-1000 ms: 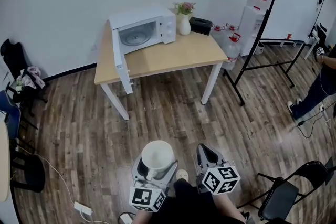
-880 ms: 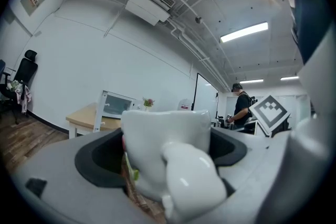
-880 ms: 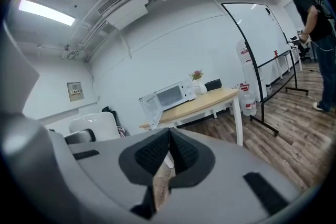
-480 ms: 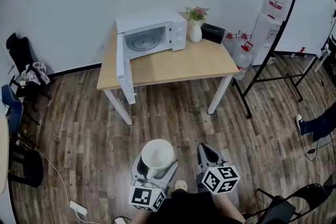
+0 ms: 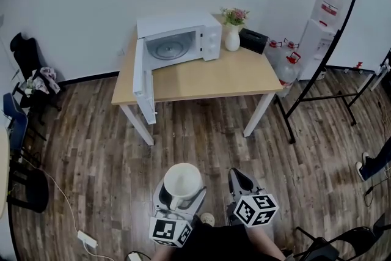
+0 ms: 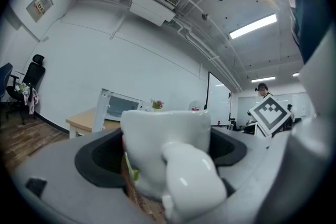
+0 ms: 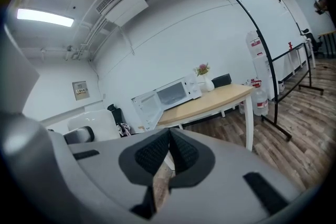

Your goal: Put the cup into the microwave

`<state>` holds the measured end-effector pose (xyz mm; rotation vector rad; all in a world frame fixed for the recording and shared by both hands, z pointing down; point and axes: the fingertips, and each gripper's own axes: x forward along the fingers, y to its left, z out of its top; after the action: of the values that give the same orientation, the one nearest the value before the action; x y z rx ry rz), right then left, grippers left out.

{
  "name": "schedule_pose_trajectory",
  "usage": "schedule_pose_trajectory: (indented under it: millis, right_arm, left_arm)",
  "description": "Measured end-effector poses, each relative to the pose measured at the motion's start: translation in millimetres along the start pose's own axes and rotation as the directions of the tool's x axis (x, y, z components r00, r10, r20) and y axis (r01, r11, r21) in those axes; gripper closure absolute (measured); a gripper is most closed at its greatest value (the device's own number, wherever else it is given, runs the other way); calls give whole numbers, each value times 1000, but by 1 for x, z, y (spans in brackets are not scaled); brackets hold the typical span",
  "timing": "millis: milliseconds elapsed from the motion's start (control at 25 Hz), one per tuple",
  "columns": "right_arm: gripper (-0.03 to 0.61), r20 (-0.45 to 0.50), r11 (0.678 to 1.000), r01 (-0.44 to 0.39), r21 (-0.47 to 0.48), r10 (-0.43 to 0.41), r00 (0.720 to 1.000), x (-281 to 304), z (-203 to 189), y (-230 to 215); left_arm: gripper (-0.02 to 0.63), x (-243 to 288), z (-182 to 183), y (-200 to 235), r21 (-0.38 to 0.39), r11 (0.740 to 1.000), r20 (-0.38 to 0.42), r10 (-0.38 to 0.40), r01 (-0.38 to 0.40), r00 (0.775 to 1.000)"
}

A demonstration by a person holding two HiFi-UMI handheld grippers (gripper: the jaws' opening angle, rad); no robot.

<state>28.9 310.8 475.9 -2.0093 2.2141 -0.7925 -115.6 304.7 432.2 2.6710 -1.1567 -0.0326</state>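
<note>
My left gripper (image 5: pixel 181 190) is shut on a white cup (image 5: pixel 181 183), held upright over the wooden floor near the bottom of the head view. In the left gripper view the cup (image 6: pixel 167 162) fills the space between the jaws, handle toward the camera. My right gripper (image 5: pixel 242 183) is beside it, shut with nothing held; its pads meet in the right gripper view (image 7: pixel 168 150). The white microwave (image 5: pixel 177 40) stands on the far wooden table (image 5: pixel 208 77), its door (image 5: pixel 142 77) swung open to the left and the turntable showing. The microwave (image 7: pixel 170 94) is also in the right gripper view.
A white vase with flowers (image 5: pixel 233 35) and a black box (image 5: pixel 252 41) stand right of the microwave. Water bottles and a dispenser (image 5: pixel 319 26) are at the right wall, beside a whiteboard stand (image 5: pixel 324 85). Chairs (image 5: pixel 27 76) line the left side. A cable and power strip (image 5: pixel 85 238) lie on the floor.
The view has shifted: the table and microwave now sit slightly lower and more central. The cup stays in my left gripper and both grippers hold their places in the frame.
</note>
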Motion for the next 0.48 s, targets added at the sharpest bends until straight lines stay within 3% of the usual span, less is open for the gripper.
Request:
schedule_pose_trajectory:
  millis: [480]
  right_arm:
    - [586,-18,999,3,37,-2,1000,9,-3,-5]
  left_arm:
    - [155,14,-2,2,1,1000,-30,-6,6,1000]
